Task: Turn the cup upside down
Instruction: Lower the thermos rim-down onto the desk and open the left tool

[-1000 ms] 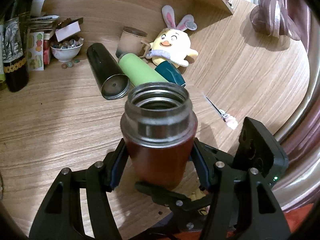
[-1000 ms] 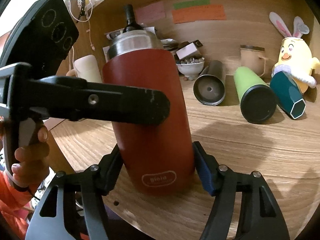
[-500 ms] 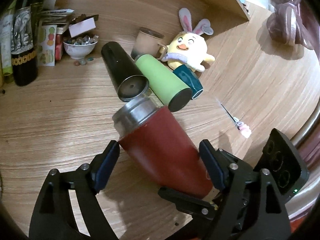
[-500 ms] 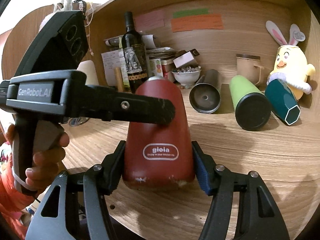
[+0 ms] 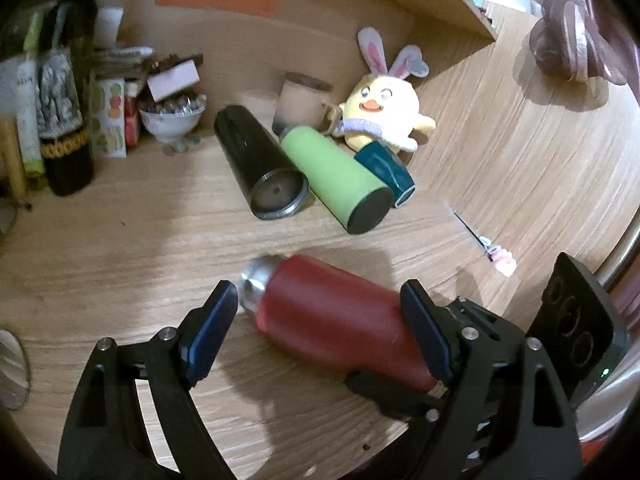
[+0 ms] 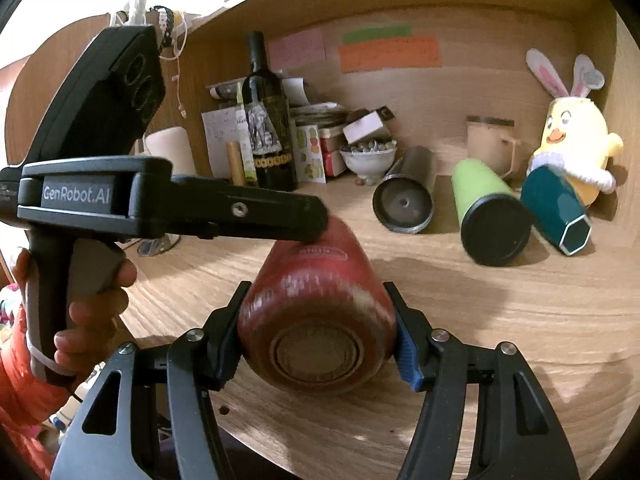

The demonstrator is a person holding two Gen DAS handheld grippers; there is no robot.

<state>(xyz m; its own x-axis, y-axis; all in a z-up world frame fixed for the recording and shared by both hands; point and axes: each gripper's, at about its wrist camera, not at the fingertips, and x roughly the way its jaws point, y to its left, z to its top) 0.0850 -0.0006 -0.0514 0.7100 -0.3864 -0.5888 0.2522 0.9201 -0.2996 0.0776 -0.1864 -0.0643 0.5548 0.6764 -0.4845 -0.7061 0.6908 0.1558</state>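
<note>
The red steel cup [image 5: 336, 320] is tipped nearly horizontal above the wooden table [image 5: 120, 264], its silver rim [image 5: 256, 286] pointing left. In the right wrist view I see its base [image 6: 318, 354] facing the camera. My right gripper [image 6: 316, 338] is shut on the cup near its base. My left gripper [image 5: 320, 316] is open around the cup; its right pad [image 5: 424, 336] is at the cup's side, its left pad [image 5: 212, 328] stands clear of the rim. The left gripper's body [image 6: 168, 204] crosses above the cup in the right wrist view.
Black [image 5: 260, 172], green [image 5: 340, 180] and teal [image 5: 384, 172] tumblers lie side by side behind the cup. A plush chick [image 5: 384, 112], beige mug [image 5: 300, 104], small bowl [image 5: 172, 120] and wine bottle [image 5: 68, 92] stand along the back wall. A pen [image 5: 480, 240] lies right.
The cup has rotated from upright, mouth up, through a tilt to nearly horizontal. The left gripper has opened and let go; the right gripper keeps its hold.
</note>
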